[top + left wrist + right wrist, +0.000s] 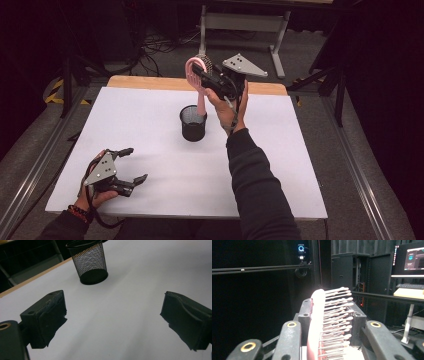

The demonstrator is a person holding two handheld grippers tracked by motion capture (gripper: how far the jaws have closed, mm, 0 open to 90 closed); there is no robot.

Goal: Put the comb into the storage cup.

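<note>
Pink hairbrush (318, 322) clamped between right tongs (332, 315), above cup (193, 123)

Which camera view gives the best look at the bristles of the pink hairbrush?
The right gripper view: the pink hairbrush stands close between the jaws of the right gripper, and its white-tipped bristles can be told apart one by one. The high view shows the whole brush above the mesh cup, but the bristles are too small to tell.

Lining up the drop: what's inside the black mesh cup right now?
The pink hairbrush, clamped at its head in the right tongs, has its handle end dipping into the black mesh cup. In the left gripper view the mesh looks otherwise empty; the cup's floor is too dark to check.
</note>
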